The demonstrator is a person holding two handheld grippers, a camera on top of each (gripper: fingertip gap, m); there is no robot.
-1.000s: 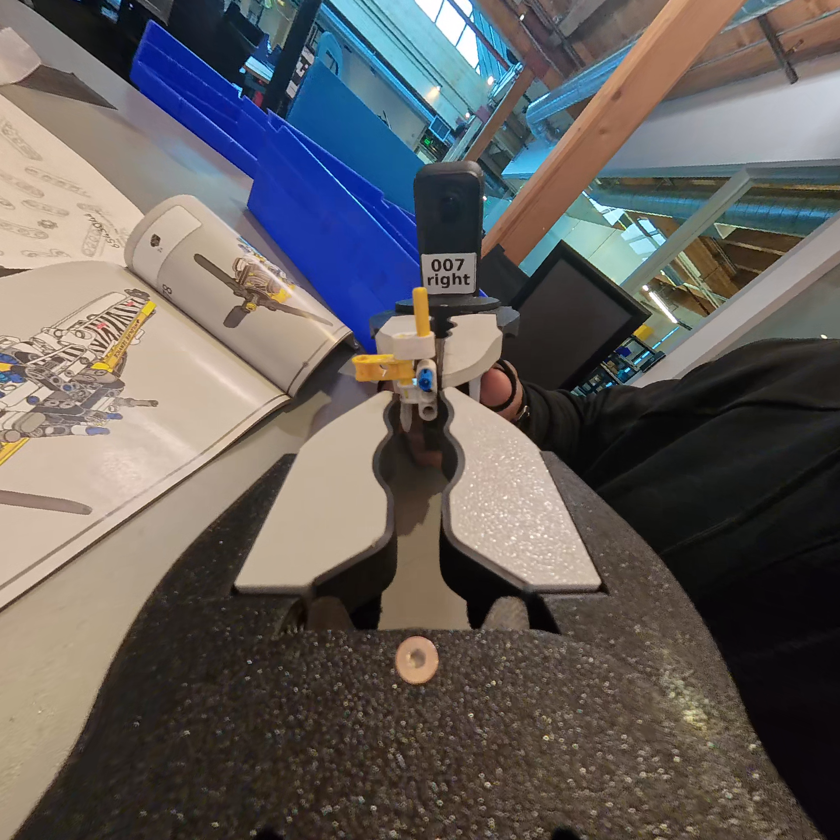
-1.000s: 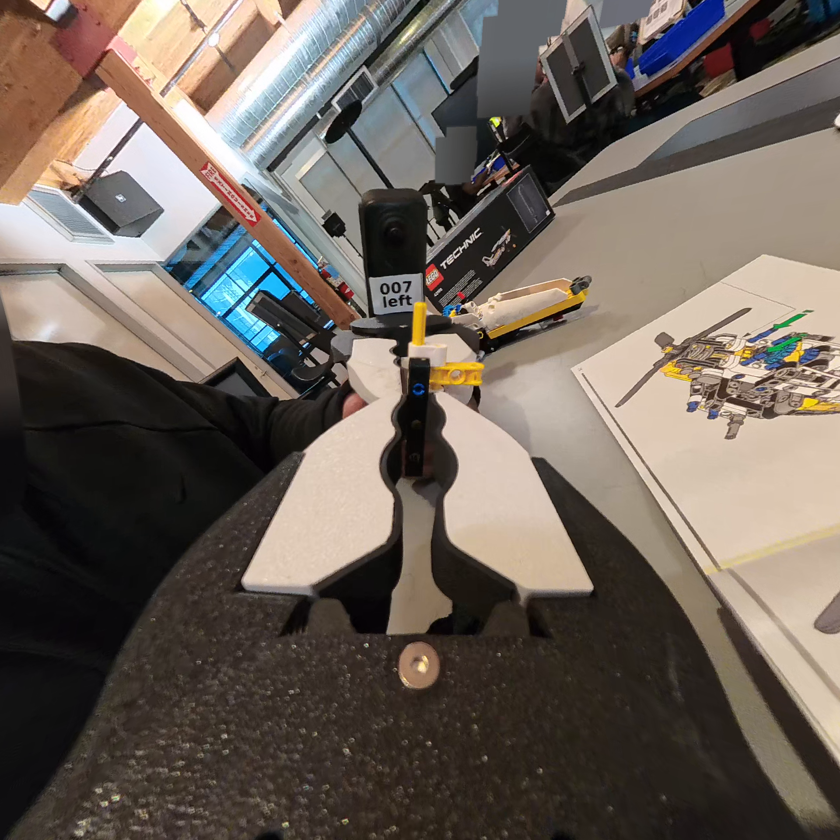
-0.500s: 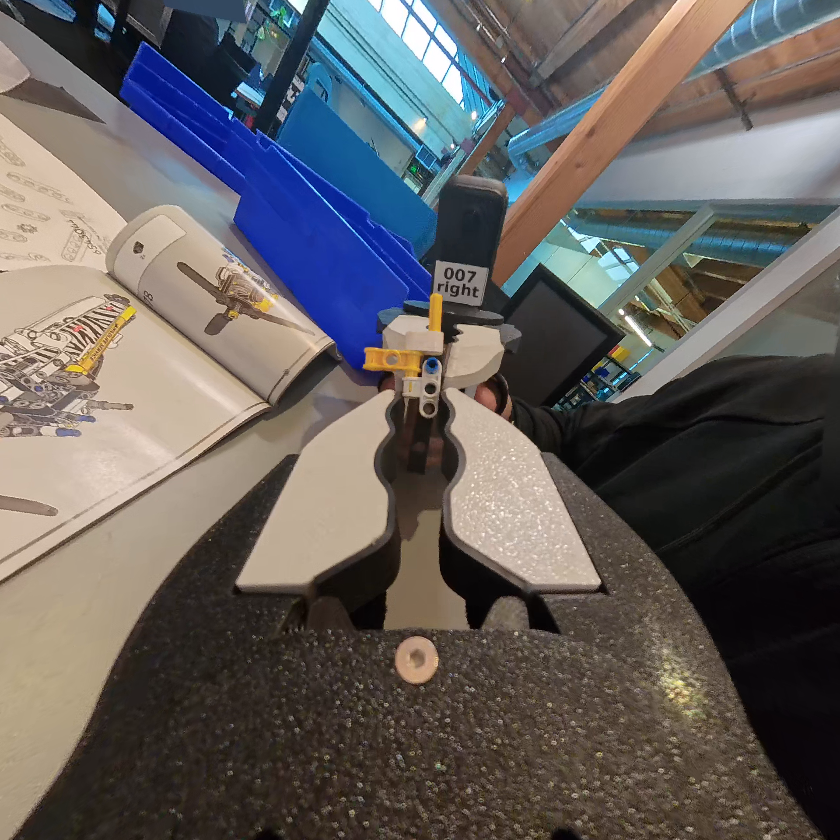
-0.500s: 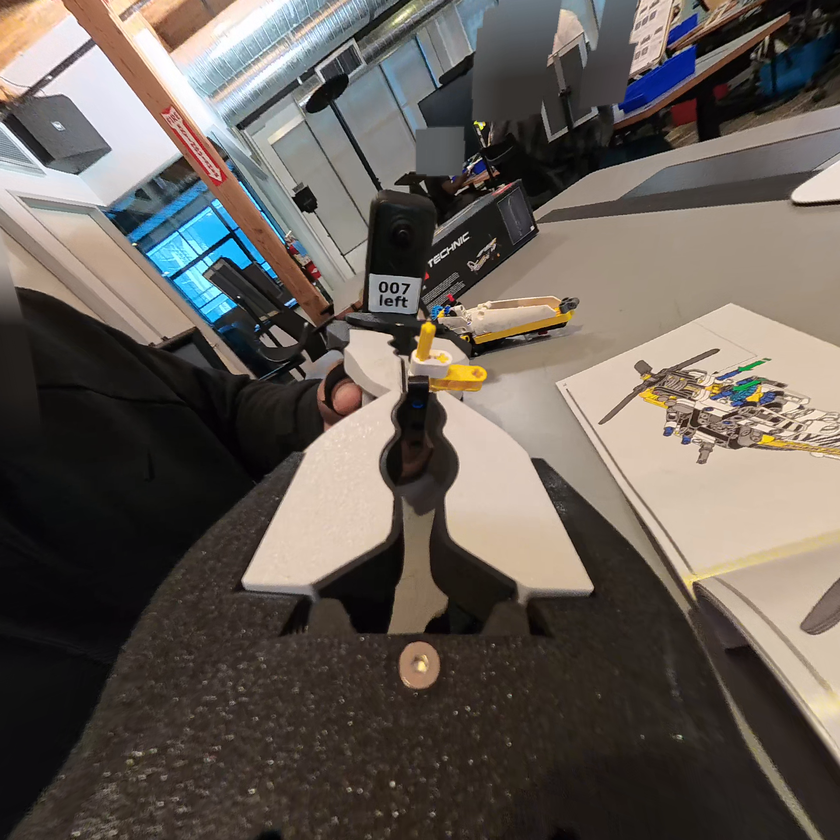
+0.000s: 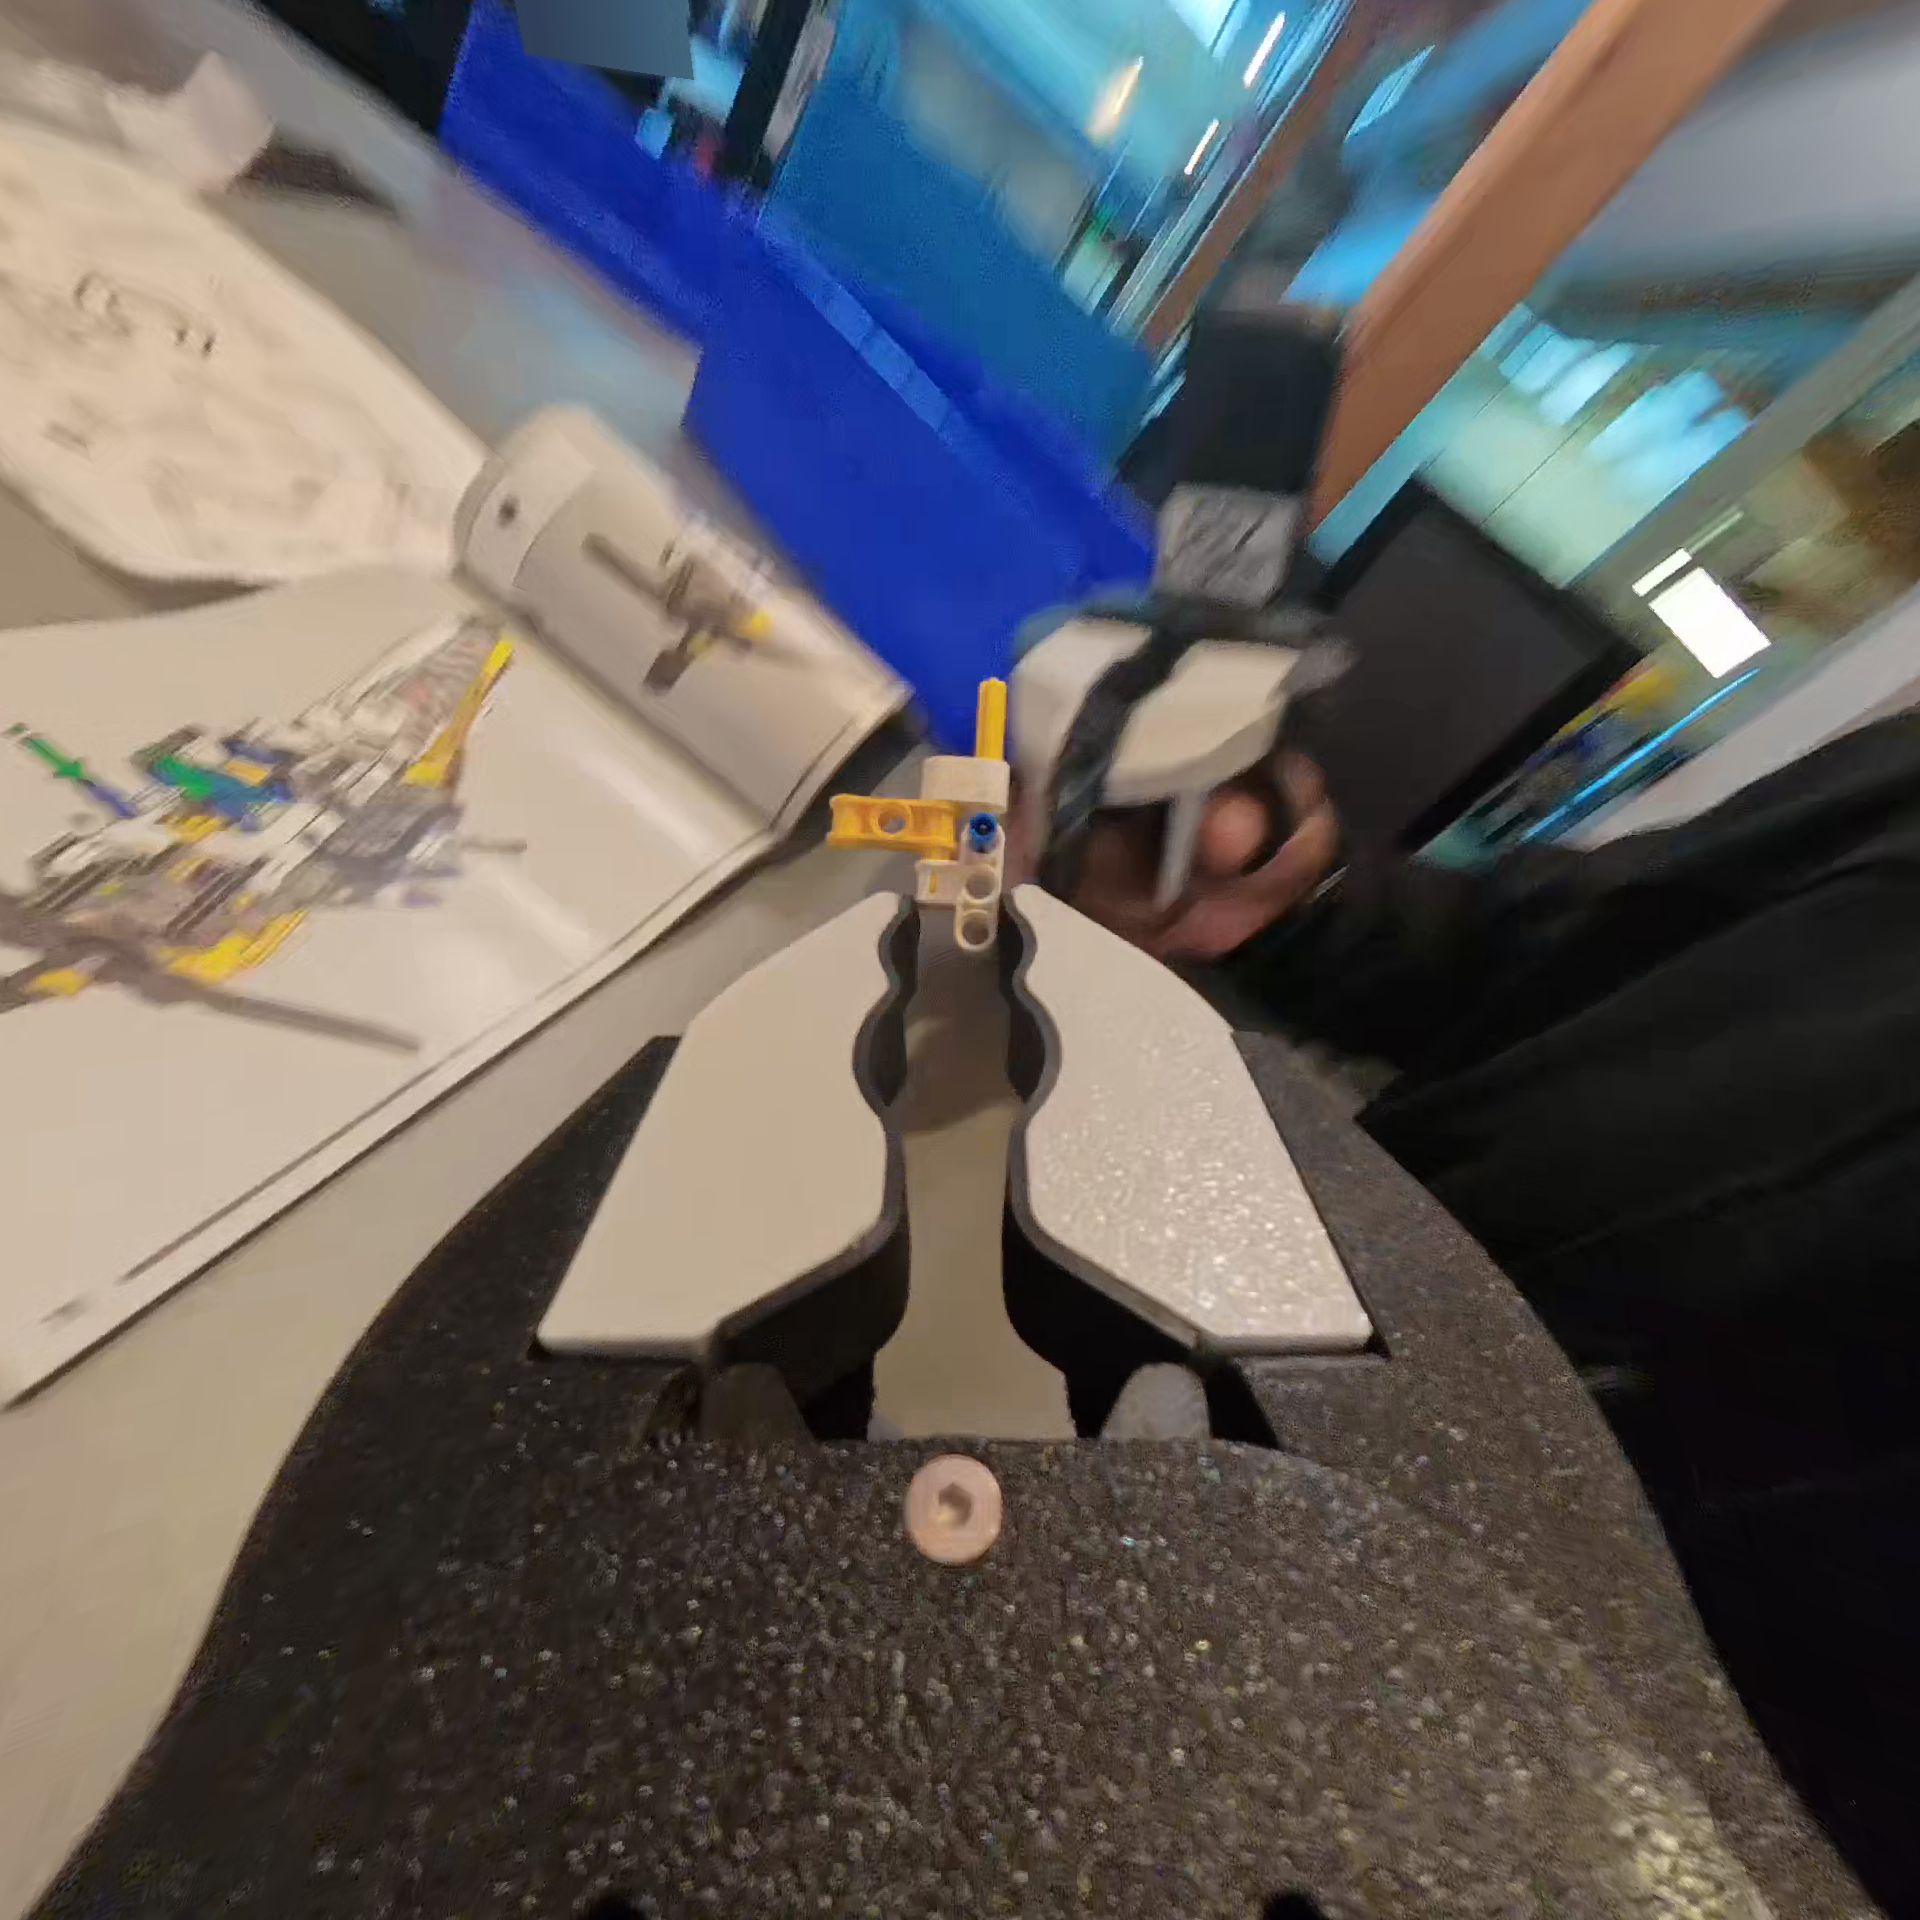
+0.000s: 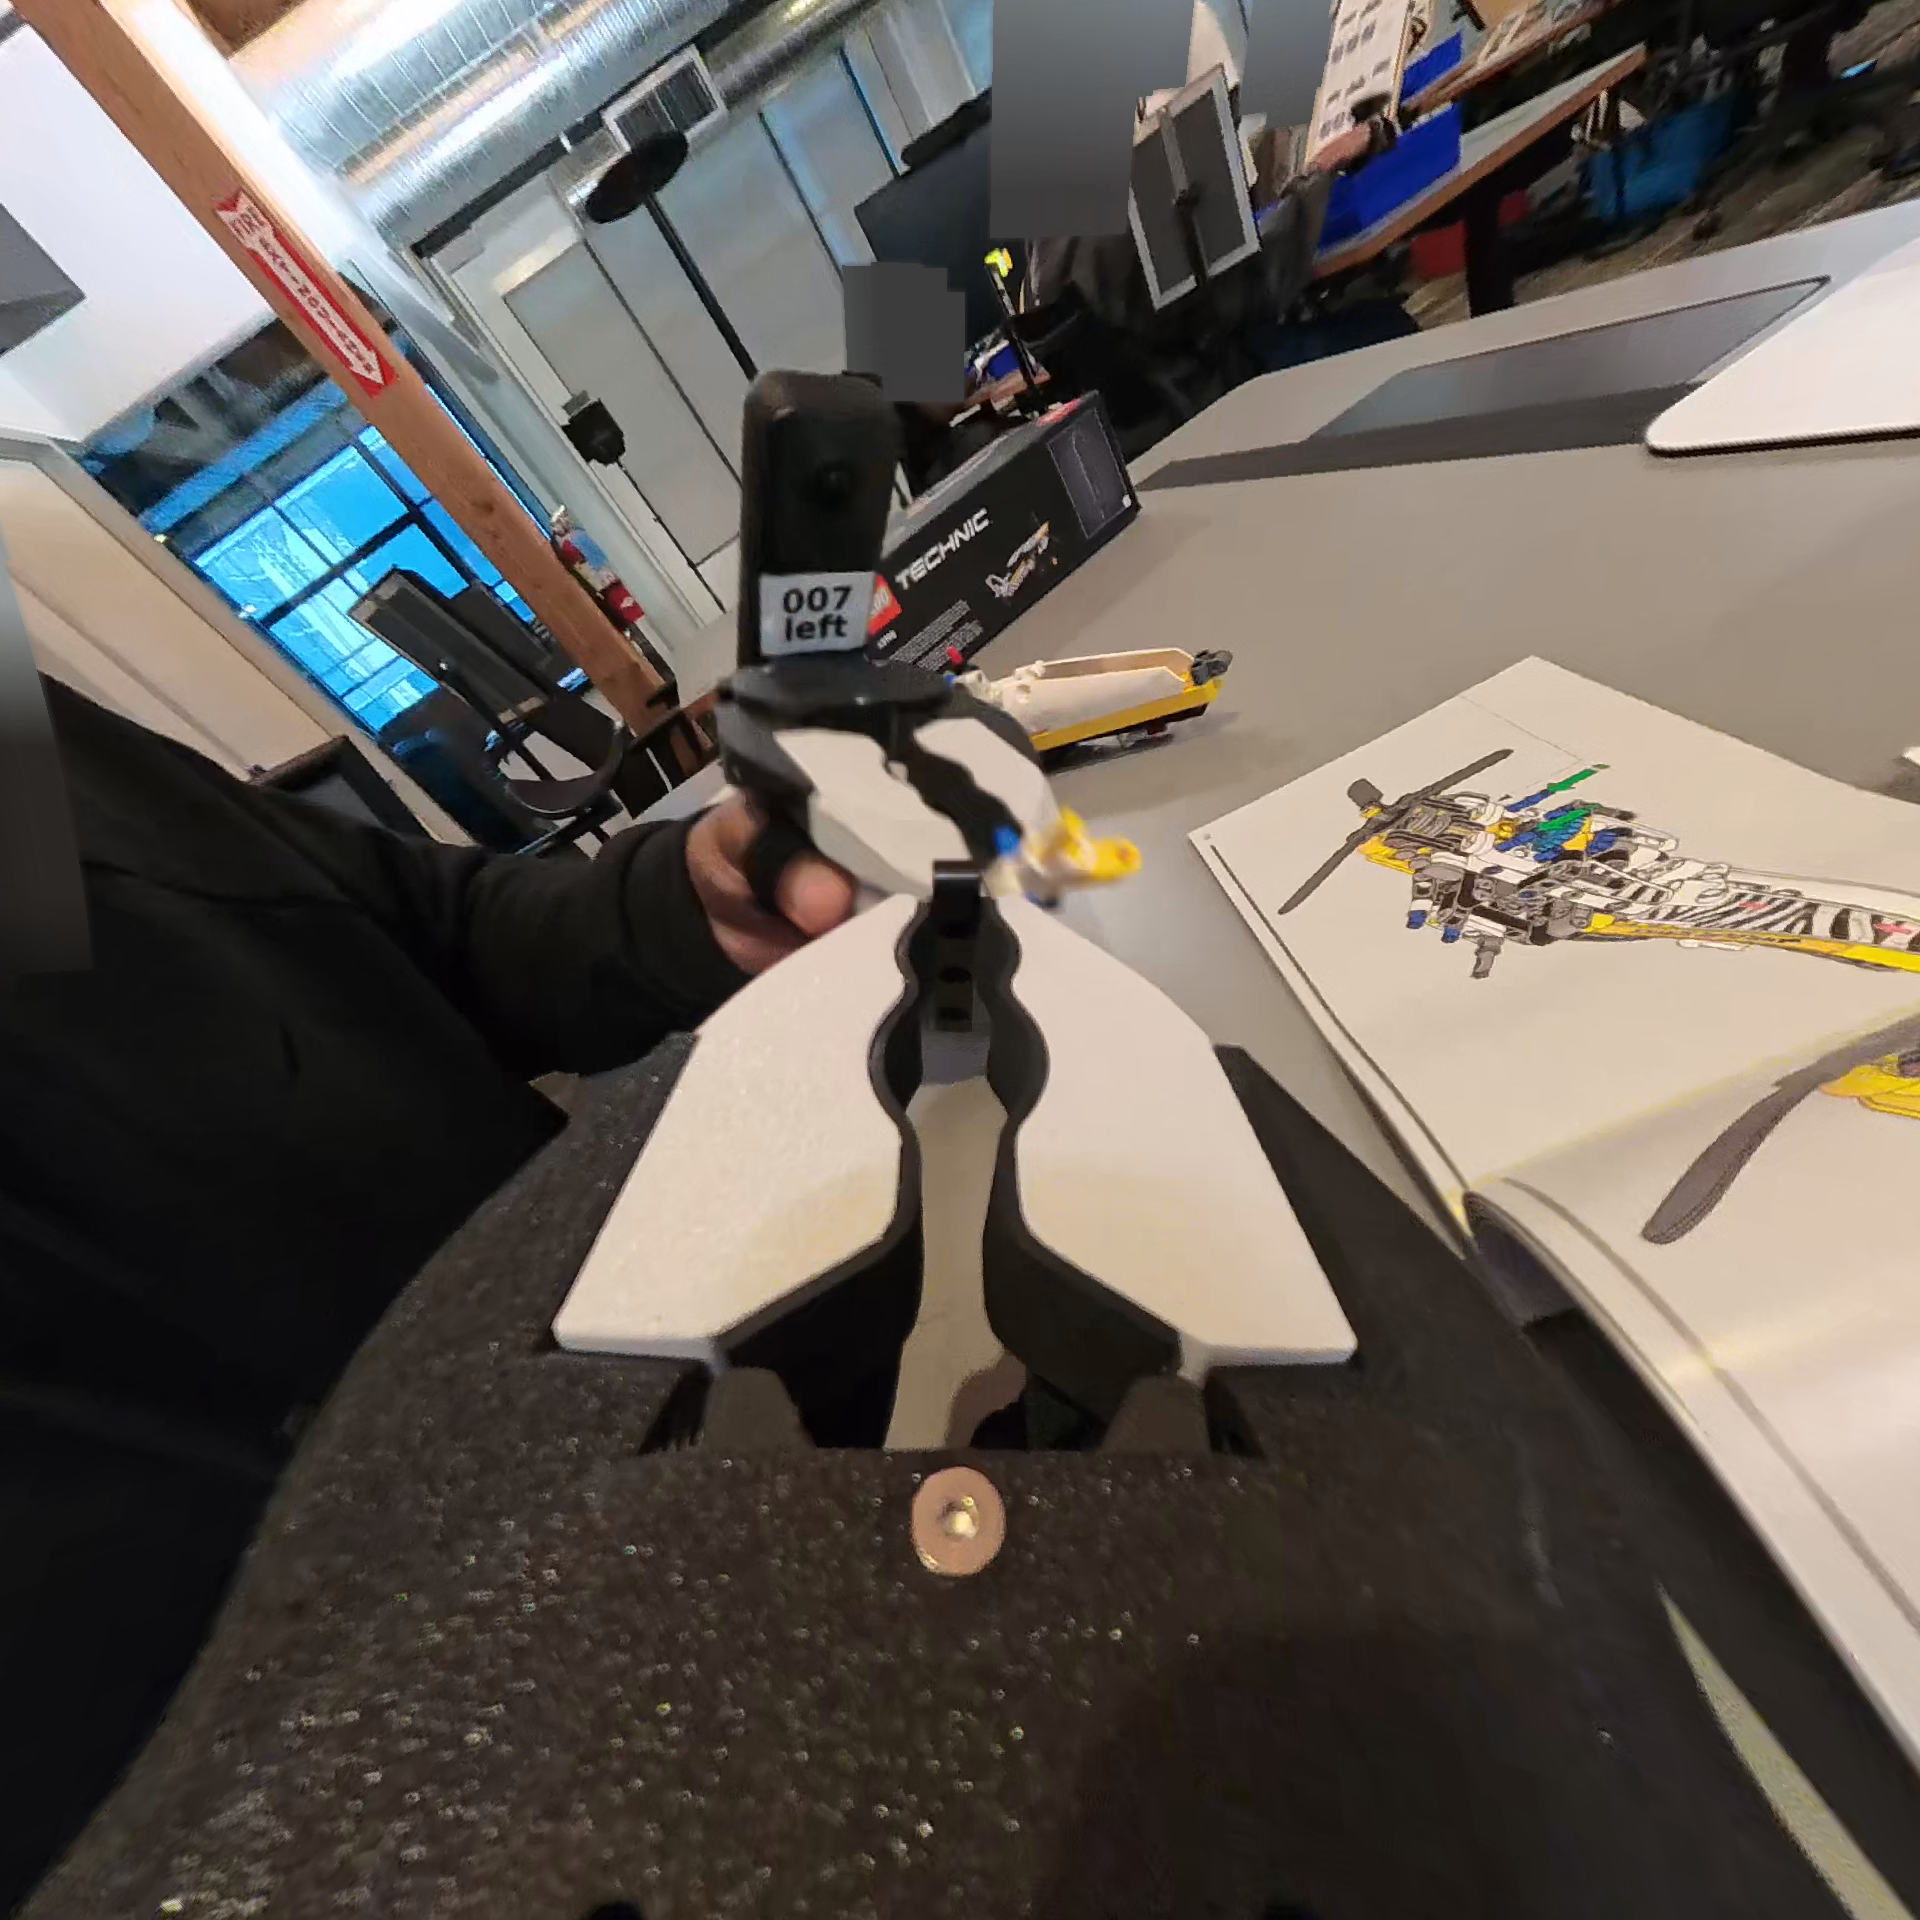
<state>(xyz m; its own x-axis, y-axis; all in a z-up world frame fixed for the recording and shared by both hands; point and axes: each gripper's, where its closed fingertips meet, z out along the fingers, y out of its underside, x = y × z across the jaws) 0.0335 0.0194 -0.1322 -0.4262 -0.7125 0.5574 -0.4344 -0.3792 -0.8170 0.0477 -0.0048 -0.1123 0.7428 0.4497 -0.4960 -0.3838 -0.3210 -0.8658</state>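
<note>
Left gripper (image 5: pixel 958 909): jaws narrow, clamped on a small white, yellow and blue plastic brick assembly (image 5: pixel 956 831); it sticks out past the tips at 12 o'clock, with one yellow axle upright on top and one yellow connector pointing to 9 o'clock.

Right gripper (image 6: pixel 956 925): jaws narrow, pinching one black plastic beam with round holes (image 6: pixel 954 956), held upright between the pads.

The two grippers face each other just above the grey table (image 6: pixel 1455 623), with the beam's top just beside the assembly.

One open instruction booklet (image 6: pixel 1662 1039) at 3 o'clock in the right wrist view.

Farther out, at 1 o'clock: one white-and-yellow part-built brick model (image 6: pixel 1112 691), then one black cardboard box (image 6: pixel 997 551).

Blue plastic bins (image 5: pixel 883 395) at 12 o'clock in the left wrist view; blurred, so I cannot tell their count or contents.
</note>
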